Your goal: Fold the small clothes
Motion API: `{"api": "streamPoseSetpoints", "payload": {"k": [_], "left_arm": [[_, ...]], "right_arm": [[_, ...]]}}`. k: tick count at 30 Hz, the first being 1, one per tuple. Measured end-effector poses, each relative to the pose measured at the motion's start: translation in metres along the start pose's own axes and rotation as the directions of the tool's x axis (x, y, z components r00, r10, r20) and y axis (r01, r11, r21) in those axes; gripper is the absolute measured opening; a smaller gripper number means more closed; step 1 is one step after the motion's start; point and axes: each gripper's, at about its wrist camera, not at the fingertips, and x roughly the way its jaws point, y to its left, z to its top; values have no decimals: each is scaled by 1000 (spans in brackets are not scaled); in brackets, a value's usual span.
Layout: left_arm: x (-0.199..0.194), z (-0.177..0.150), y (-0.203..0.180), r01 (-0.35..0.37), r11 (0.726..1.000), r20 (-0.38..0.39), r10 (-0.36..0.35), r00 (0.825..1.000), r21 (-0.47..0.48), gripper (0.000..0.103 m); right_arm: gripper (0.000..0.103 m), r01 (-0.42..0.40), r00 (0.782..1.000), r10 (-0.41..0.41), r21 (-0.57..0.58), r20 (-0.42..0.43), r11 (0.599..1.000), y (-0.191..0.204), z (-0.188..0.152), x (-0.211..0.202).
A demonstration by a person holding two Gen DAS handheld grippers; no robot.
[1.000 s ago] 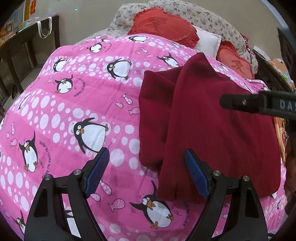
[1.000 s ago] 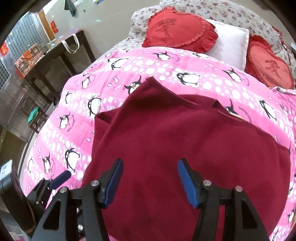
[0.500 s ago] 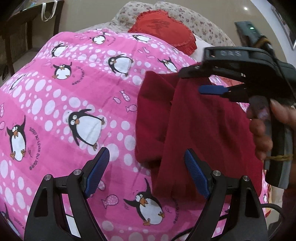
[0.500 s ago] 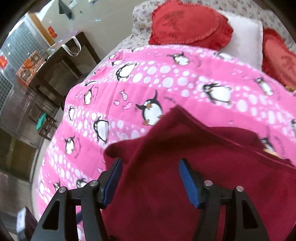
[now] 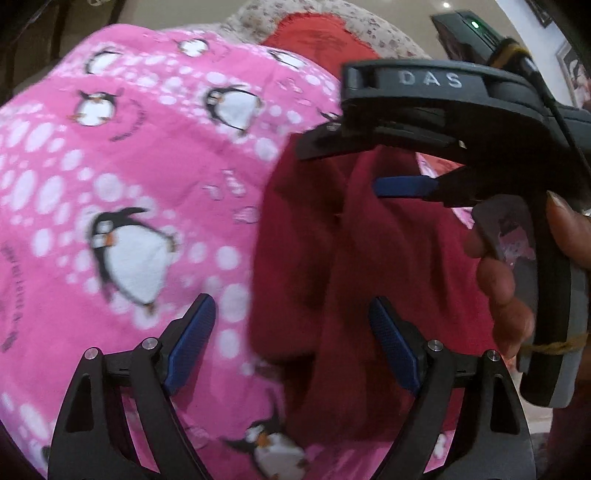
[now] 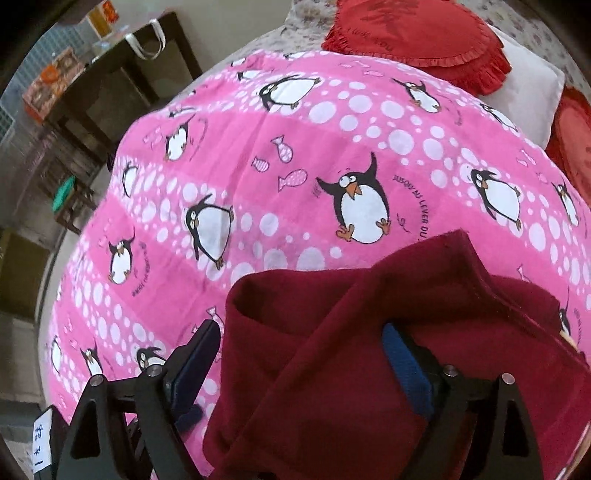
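Observation:
A dark red garment (image 5: 354, 280) lies partly folded on the pink penguin bedspread (image 5: 140, 184); it also shows in the right wrist view (image 6: 369, 369). My left gripper (image 5: 291, 347) is open and empty, low over the garment's near left edge. My right gripper (image 6: 301, 363) is open, with a folded ridge of the garment lying between its jaws. In the left wrist view the right gripper (image 5: 362, 170) hangs over the garment's far part, held by a hand (image 5: 517, 280).
Red heart cushions (image 6: 417, 33) and a white pillow (image 6: 528, 99) sit at the bed's head. A dark table (image 6: 110, 74) with a bag and boxes stands left of the bed. The bedspread (image 6: 295, 166) stretches left of the garment.
My right gripper has moved forward and down onto the garment's far left part. My left gripper has dropped closer to the garment's near edge. Both stay open.

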Motion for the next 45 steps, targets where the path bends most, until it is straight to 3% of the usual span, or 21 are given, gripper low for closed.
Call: {"api": "streamPoseSetpoints", "payload": {"k": [1,2,4,5,9,14,21,24,25,26,28,30,36,40,45], "left_arm": [[2,1,-3,26,1000,-4,-26,1000,14,79],[4,1,-6,46,999,-18,-46,999,23,62],[0,-1,-12,45,998,11,-45,999,41,54],[-3,-3,-15,57,997,25,-59,998,54,42],[-17,-12,-32,61,989,81,-72,994,135,33],[-25,-20,-59,36,969,112,-65,992,243,33],[-26,-28,-80,17,957,110,-51,993,288,33],[-27,-28,-76,9,960,93,-37,995,281,33],[-28,-29,-72,4,963,89,-29,996,269,34],[-30,-29,-66,1,968,89,-24,996,249,39],[-35,-30,-55,25,982,79,-41,996,190,54],[-37,-27,-47,39,992,92,-51,995,120,66],[-39,-12,-44,29,996,142,-41,989,87,77],[-11,9,-45,-30,992,102,18,995,122,77],[13,8,-47,-48,990,63,40,997,131,77]], "right_arm": [[89,4,1000,-4,-8,-10,1000,1,1,1],[89,4,1000,-4,-15,-22,1000,1,2,1],[89,-3,999,3,-7,-35,1000,0,4,3],[89,-9,999,9,3,-41,1000,-1,5,3],[92,-29,996,30,16,-80,999,-1,13,6],[96,-36,990,32,-24,-136,999,8,18,12],[99,47,977,-81,-172,-196,984,28,14,31],[74,70,987,-92,-166,-129,984,24,7,21],[54,74,990,-90,-155,-104,985,19,5,16],[40,60,994,-73,-138,-87,989,11,3,10],[32,-9,998,3,-89,-69,996,-6,-3,2],[29,-65,997,63,-42,-43,997,-19,-7,-4],[28,-130,991,130,15,-5,991,-29,-16,-6],[28,-126,992,126,14,-4,992,-24,-18,-7],[28,-128,992,128,7,-13,992,-29,-14,-3]]}}
